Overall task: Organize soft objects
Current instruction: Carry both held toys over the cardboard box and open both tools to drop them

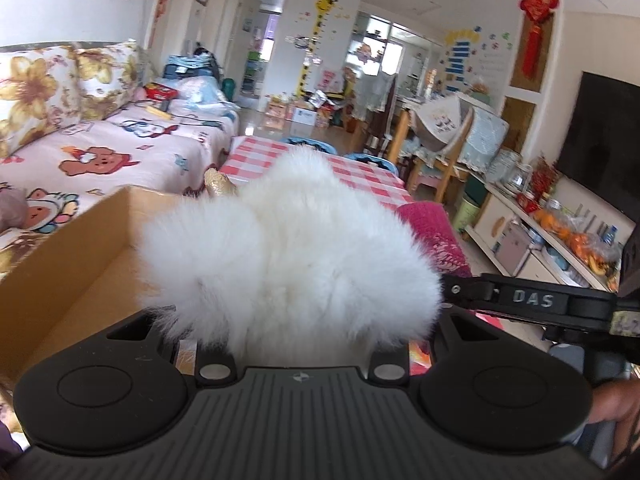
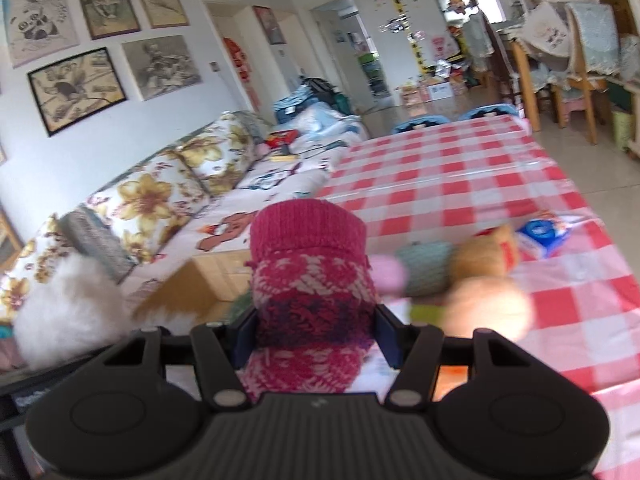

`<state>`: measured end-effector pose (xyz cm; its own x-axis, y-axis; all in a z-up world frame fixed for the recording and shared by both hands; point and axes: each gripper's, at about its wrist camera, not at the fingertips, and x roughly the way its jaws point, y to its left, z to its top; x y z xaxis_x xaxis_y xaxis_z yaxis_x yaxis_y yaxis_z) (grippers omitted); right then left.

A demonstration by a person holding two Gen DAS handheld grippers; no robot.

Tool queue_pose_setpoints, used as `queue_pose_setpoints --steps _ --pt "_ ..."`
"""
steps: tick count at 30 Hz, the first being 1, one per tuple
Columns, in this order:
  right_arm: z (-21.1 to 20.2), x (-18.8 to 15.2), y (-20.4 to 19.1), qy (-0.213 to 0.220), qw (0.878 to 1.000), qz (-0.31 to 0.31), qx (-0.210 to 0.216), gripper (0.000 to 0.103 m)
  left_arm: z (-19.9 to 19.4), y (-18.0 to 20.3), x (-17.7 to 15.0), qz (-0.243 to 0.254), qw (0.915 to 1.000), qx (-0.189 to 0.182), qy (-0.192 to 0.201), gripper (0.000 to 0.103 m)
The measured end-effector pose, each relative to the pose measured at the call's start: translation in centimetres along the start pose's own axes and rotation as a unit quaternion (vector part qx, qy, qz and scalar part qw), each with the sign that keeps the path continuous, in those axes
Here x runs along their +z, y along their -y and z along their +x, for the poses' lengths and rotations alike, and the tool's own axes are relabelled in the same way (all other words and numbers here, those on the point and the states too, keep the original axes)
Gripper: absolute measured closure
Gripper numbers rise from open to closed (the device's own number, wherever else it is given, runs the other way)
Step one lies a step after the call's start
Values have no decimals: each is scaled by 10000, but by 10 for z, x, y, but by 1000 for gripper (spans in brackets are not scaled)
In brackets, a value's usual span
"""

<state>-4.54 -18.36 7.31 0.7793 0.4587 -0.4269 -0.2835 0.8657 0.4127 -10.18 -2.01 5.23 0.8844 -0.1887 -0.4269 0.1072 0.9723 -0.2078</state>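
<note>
My left gripper (image 1: 298,340) is shut on a white fluffy plush toy (image 1: 288,248) with a small gold horn (image 1: 218,180); the fur hides the fingertips. The toy hangs over the edge of an open cardboard box (image 1: 72,264). My right gripper (image 2: 310,336) is shut on a red and pink knitted piece (image 2: 308,280), its blue pads (image 2: 390,336) pressing both sides. In the left wrist view the right gripper's black arm (image 1: 520,300) comes in from the right, with the knitted piece (image 1: 432,224) behind the fur. The right wrist view shows the white toy (image 2: 68,320) at lower left and the box (image 2: 200,284) behind the knit.
A table with a red-and-white checked cloth (image 2: 460,184) carries blurred plush toys (image 2: 460,276) and a blue-and-white pack (image 2: 542,236). A sofa with flowered cushions (image 2: 160,196) runs along the left. Chairs (image 1: 436,148) and a TV cabinet (image 1: 560,240) stand at the right.
</note>
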Motion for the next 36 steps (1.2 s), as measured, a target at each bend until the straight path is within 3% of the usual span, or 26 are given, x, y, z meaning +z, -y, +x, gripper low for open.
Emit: queue_pose_setpoints --steps 6,16,24,33,36 --pt "15 2 -28 -88 9978 228 608 43 1 -24 1 -310 9987 396 56 56" --pt "45 -4 -77 -481 9916 197 1182 43 3 -64 -4 -800 9903 1137 36 56" --pt "66 -14 -97 -825 9876 20 1333 42 4 -87 -8 -1075 9841 1410 -95 56" --pt "80 -25 -110 -1076 9848 -159 1351 41 6 -81 1 -1158 9815 1514 -193 56" --pt "83 -28 -112 -1196 9830 -249 1374 36 6 -77 0 -1157 9810 1539 -254 54"
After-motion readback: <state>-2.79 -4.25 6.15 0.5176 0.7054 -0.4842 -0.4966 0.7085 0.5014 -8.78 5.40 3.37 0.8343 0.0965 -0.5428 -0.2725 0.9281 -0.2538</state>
